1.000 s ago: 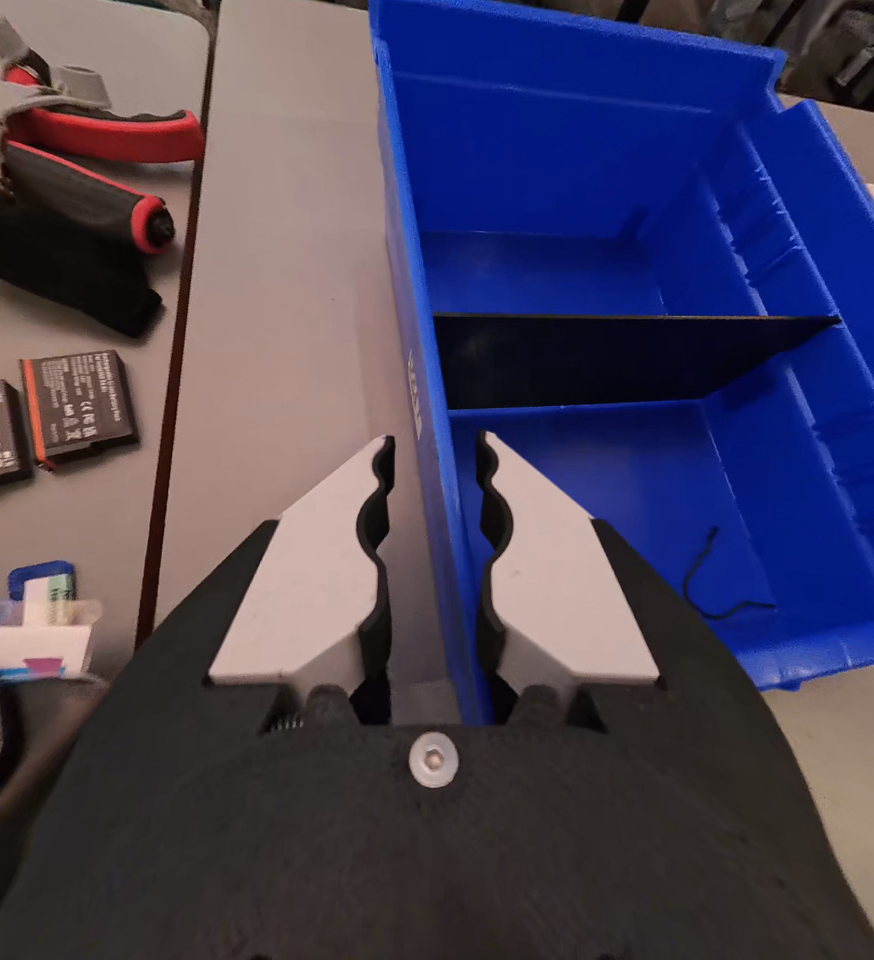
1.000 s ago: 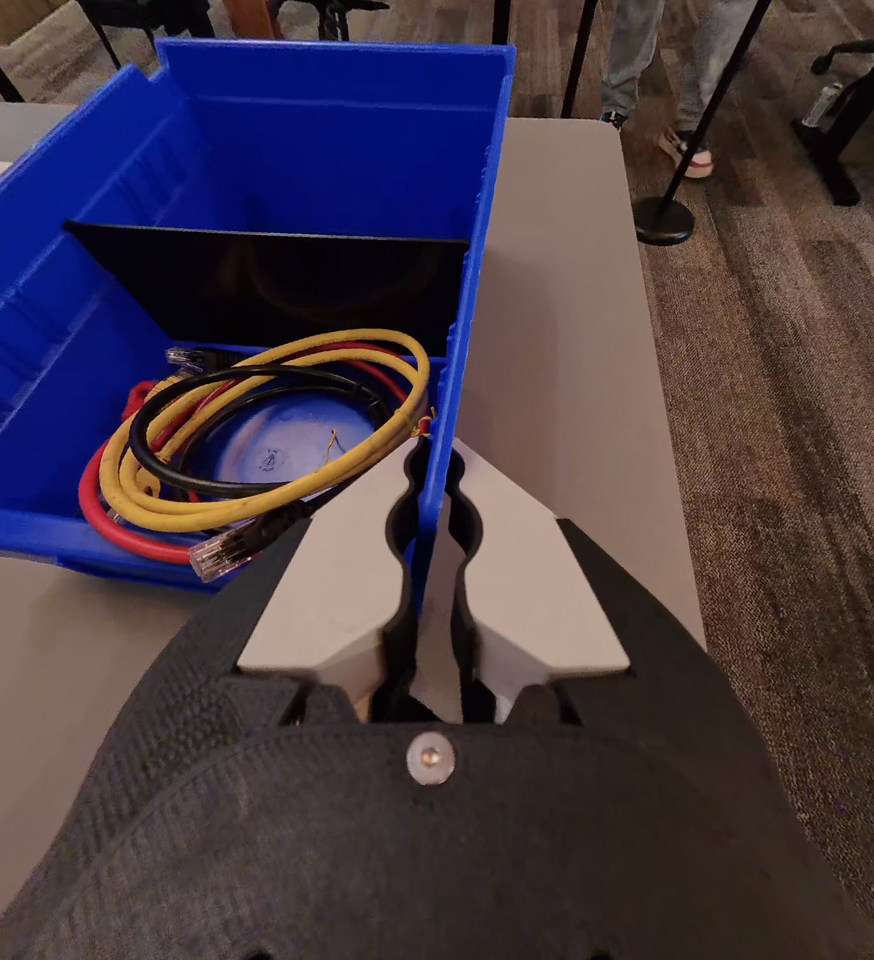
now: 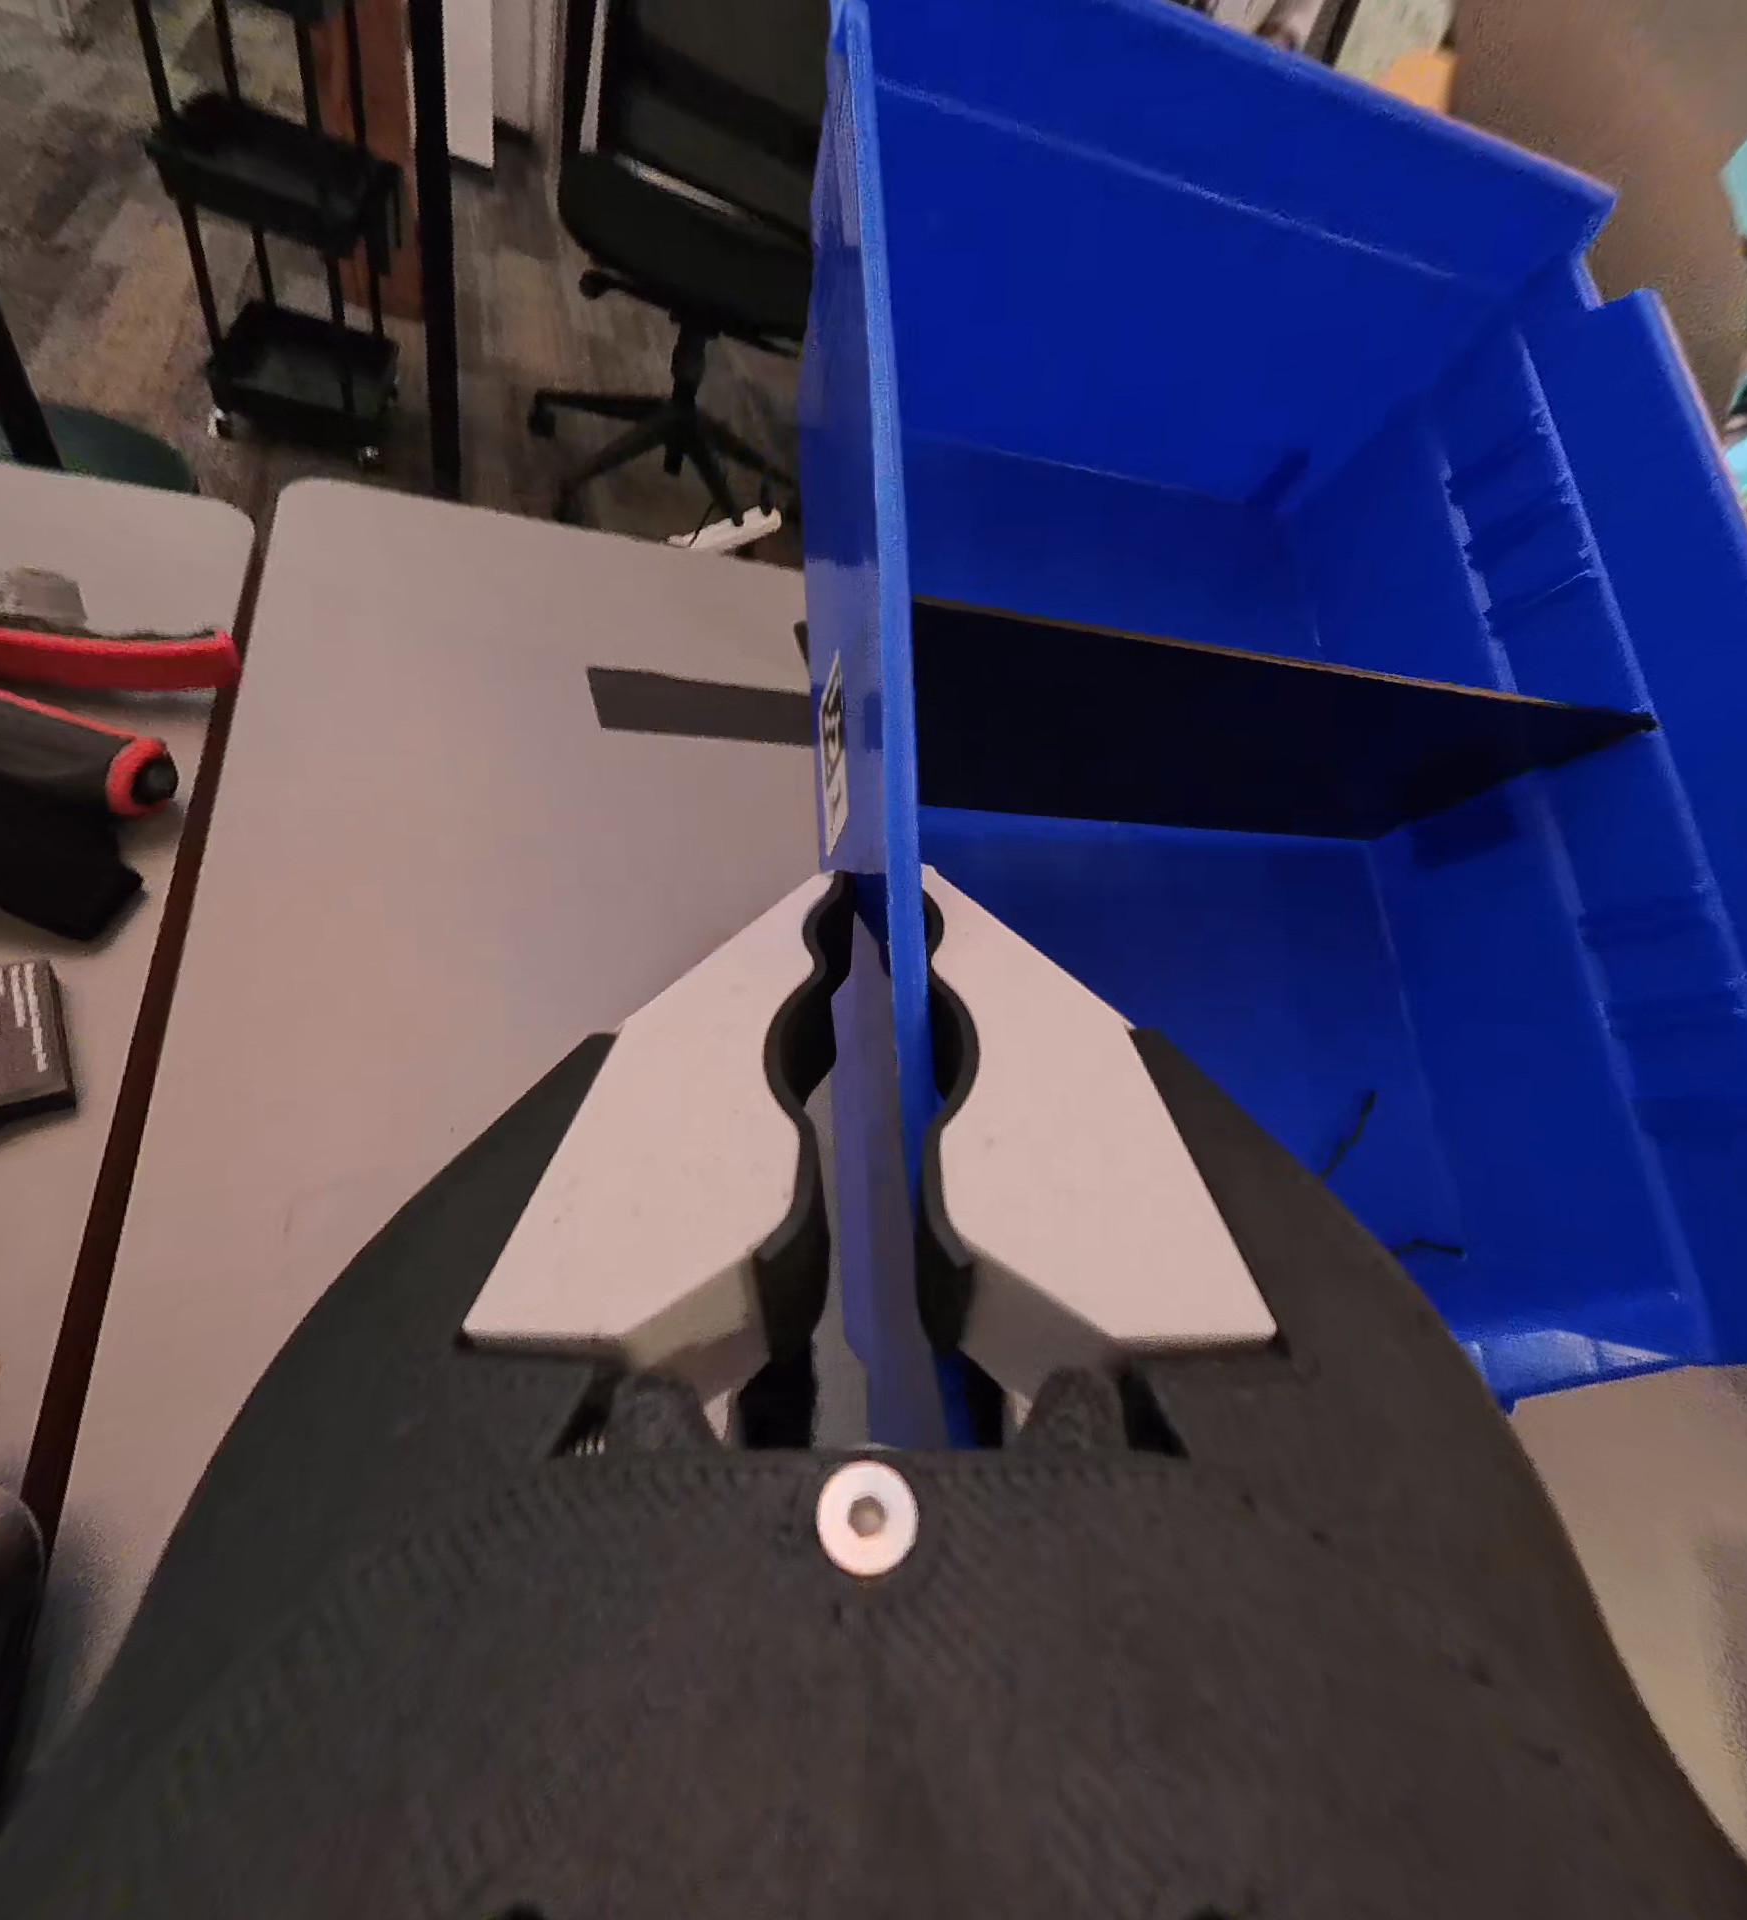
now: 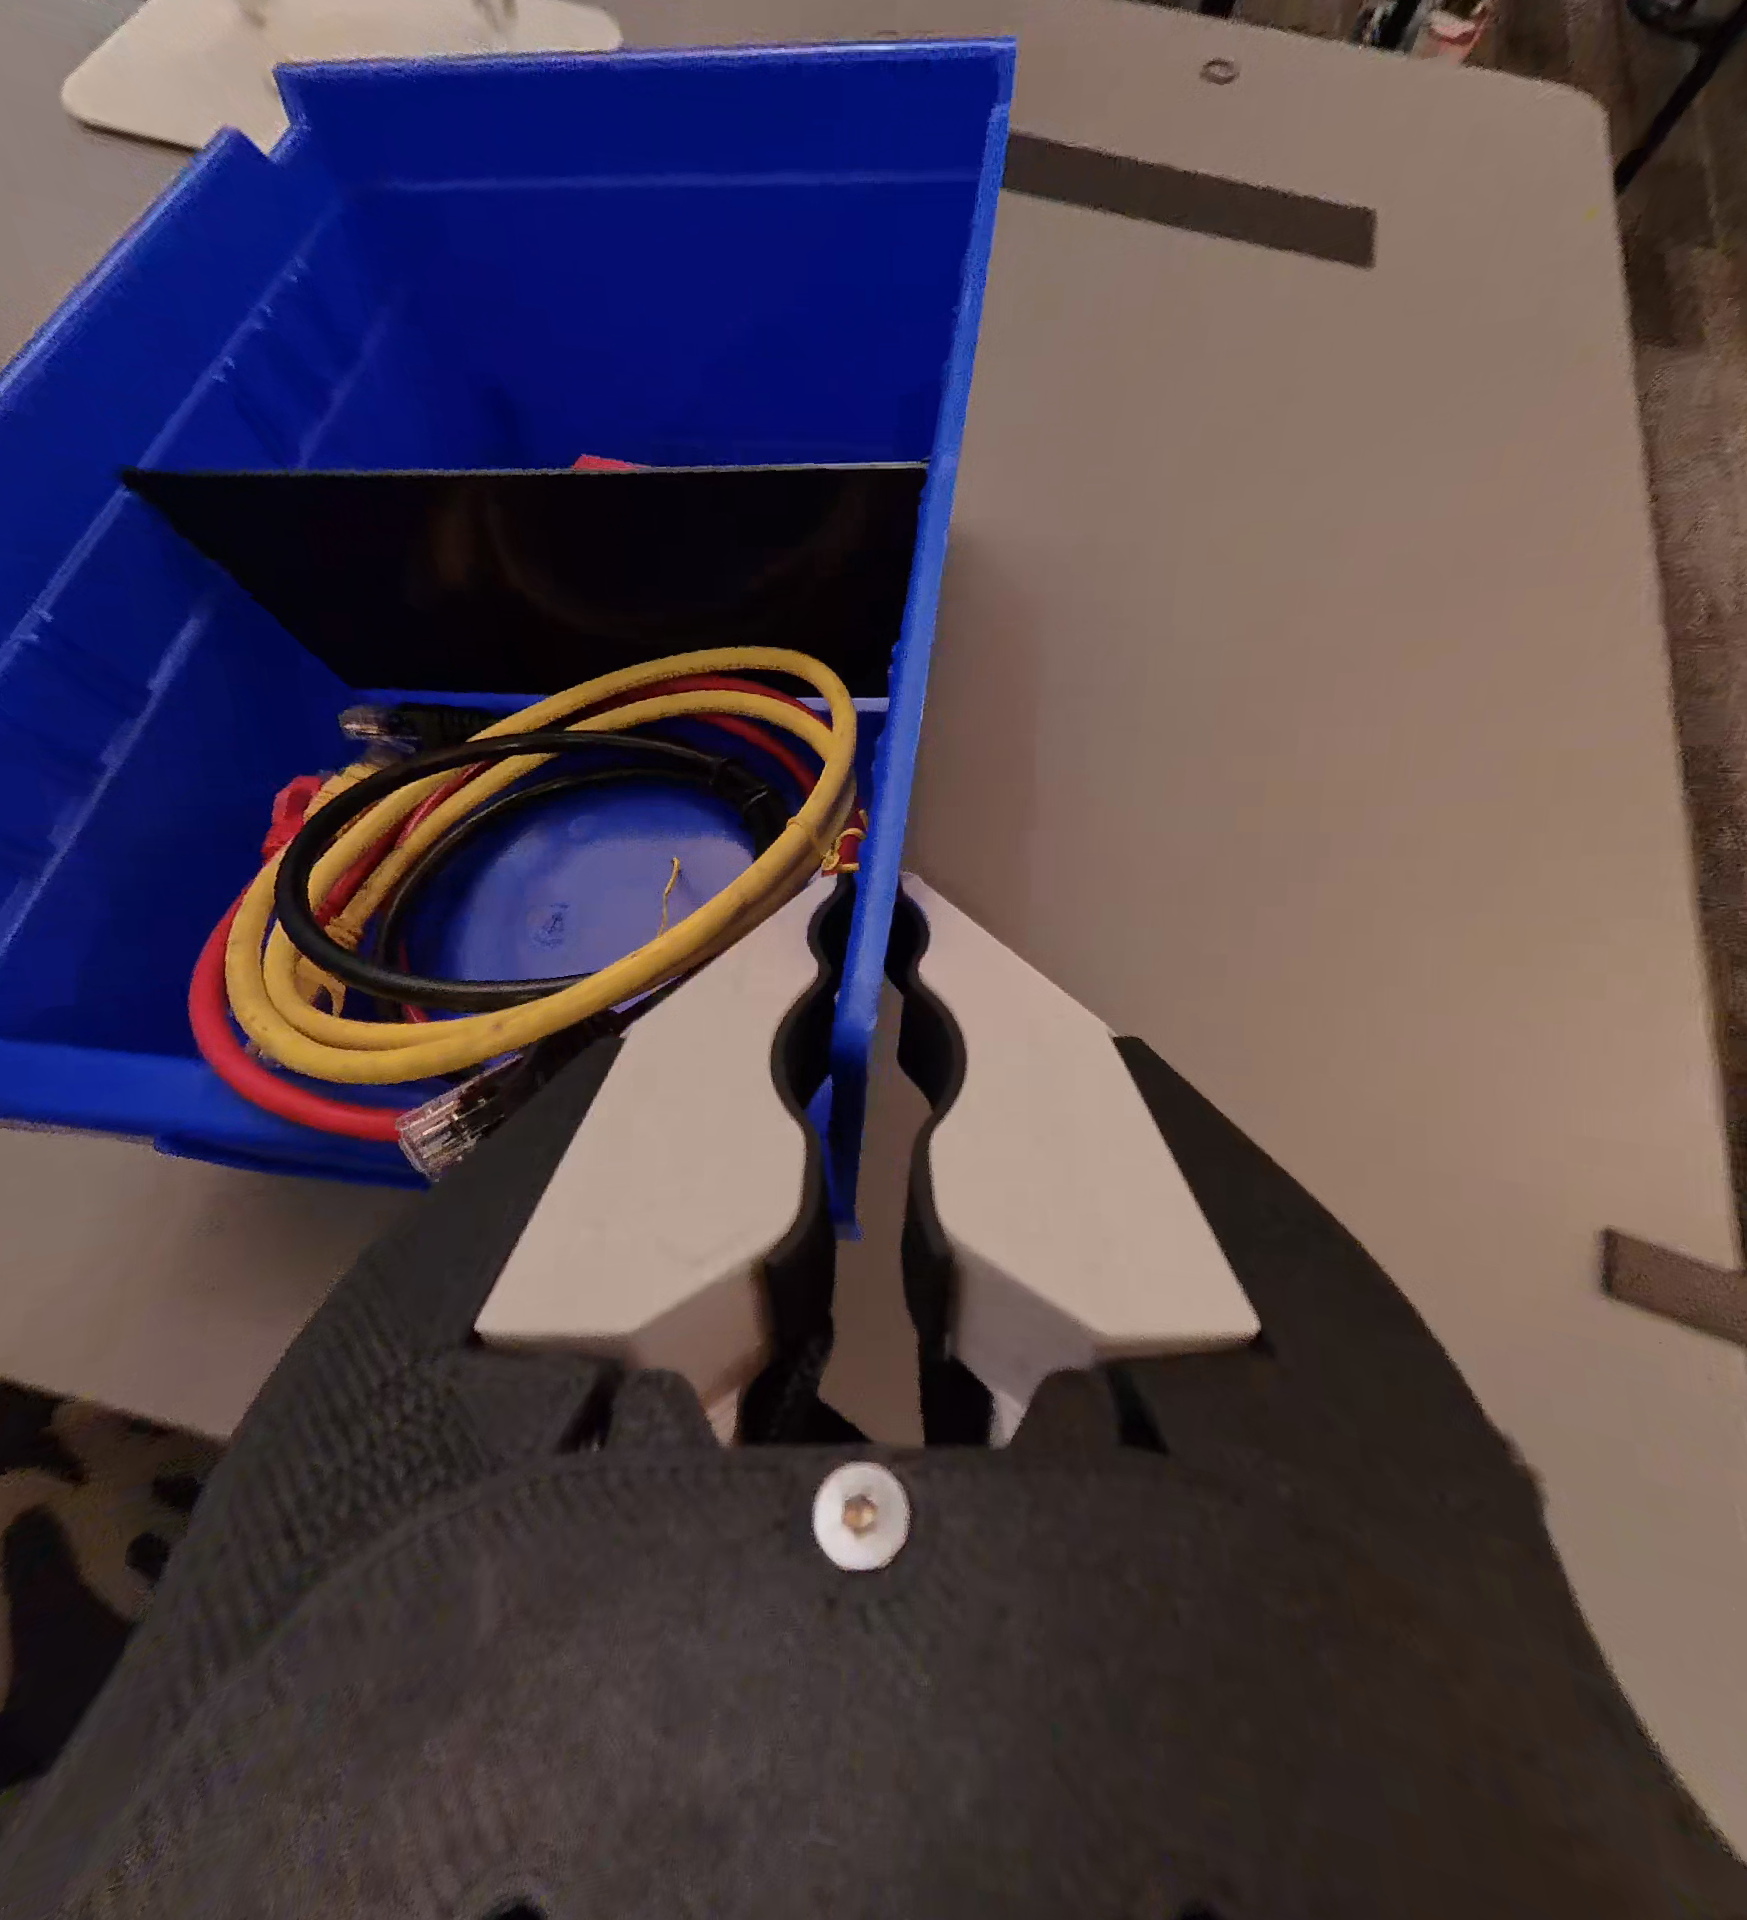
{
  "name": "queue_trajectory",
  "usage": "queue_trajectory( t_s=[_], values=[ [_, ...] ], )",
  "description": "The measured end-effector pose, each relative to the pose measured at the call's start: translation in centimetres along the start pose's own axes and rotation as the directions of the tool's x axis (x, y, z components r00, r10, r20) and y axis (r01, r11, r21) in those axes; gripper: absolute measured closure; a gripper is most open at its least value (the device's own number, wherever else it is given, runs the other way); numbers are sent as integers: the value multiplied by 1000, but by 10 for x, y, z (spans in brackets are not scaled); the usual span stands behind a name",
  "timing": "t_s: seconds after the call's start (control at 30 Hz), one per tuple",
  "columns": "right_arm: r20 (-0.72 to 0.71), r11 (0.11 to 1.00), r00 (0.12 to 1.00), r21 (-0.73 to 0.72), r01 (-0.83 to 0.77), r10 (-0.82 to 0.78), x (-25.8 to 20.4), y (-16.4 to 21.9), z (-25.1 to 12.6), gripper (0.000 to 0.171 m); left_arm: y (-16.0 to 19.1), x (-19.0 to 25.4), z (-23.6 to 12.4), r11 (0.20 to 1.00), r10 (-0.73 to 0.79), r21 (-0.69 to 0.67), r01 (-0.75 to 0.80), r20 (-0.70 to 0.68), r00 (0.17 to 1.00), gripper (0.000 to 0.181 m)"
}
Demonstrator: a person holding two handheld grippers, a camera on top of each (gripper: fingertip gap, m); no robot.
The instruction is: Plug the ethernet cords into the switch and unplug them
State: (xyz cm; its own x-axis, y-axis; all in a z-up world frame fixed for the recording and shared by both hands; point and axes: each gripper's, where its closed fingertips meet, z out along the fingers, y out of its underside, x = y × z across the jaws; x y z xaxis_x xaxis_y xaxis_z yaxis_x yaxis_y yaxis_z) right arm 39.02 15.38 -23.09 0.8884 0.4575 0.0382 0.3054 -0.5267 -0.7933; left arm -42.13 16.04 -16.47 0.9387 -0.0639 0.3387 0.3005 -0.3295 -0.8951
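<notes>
Both grippers clamped on the blue bin: left gripper [image 3: 884, 914] pinching one side wall, right gripper [image 4: 869, 904] the opposite wall [image 4: 936, 582], ethernet cords [image 4: 536, 883] coiled inside its near compartment.

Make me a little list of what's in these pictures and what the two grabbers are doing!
left gripper: clamped on a side wall of a blue bin
right gripper: clamped on a side wall of a blue bin
cables: yellow, red and black, coiled in the bin's near compartment
black divider: splits that bin in two
table: grey, under the bin
switch: not seen
</notes>
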Motion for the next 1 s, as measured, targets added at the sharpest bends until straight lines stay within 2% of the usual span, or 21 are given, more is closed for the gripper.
queue_trajectory(
  t_s=[0.23, 0.47, 0.6, 0.63, 0.7, 0.73, 0.8, 0.83, 0.87, 0.9, 0.93, 1.0],
  values=[
    [116, 996, 992, -79, -50, 59, -85, 30, 14, 169, -35, 23, -26, 997, 64, 54, -63, -14, 998, 175],
    [185, 994, 979, -80, -71, 85, -158, 6, 43, 169, -55, 27, -41, 992, 77, 101, -73, -32, 997, 175],
    [262, 998, 964, -55, -27, 41, -208, -12, 61, 167, -63, 24, -49, 990, 80, 118, -75, -33, 996, 176],
    [292, 999, 956, -36, -21, 30, -221, -18, 63, 164, -64, 22, -51, 990, 80, 123, -75, -32, 996, 176],
    [297, 999, 955, 45, -10, -3, -233, -35, 61, 136, -68, 20, -55, 987, 78, 140, -73, -26, 997, 175],
    [278, 996, 960, 92, 9, -35, -232, -44, 55, 128, -69, 18, -58, 987, 74, 148, -70, -21, 997, 175],
    [274, 962, 946, 253, 103, -174, -242, -71, 30, 113, -71, 15, -63, 985, 64, 159, -60, -19, 998, 175],
    [300, 927, 908, 324, 190, -291, -258, -78, 14, 115, -73, 14, -66, 984, 62, 166, -58, -20, 998, 175],
    [350, 884, 836, 364, 293, -422, -281, -76, 1, 120, -73, 13, -69, 984, 58, 170, -54, -20, 998, 175],
    [400, 834, 742, 380, 400, -538, -306, -65, -7, 117, -74, 12, -72, 984, 54, 173, -50, -18, 998, 175],
    [428, 776, 649, 377, 505, -630, -326, -51, -9, 116, -75, 10, -74, 983, 52, 177, -48, -15, 999, 175],
    [394, 626, 500, 326, 708, -771, -342, -23, 7, 106, -76, 9, -77, 982, 42, 182, -40, -8, 999, 175]
  ],
)
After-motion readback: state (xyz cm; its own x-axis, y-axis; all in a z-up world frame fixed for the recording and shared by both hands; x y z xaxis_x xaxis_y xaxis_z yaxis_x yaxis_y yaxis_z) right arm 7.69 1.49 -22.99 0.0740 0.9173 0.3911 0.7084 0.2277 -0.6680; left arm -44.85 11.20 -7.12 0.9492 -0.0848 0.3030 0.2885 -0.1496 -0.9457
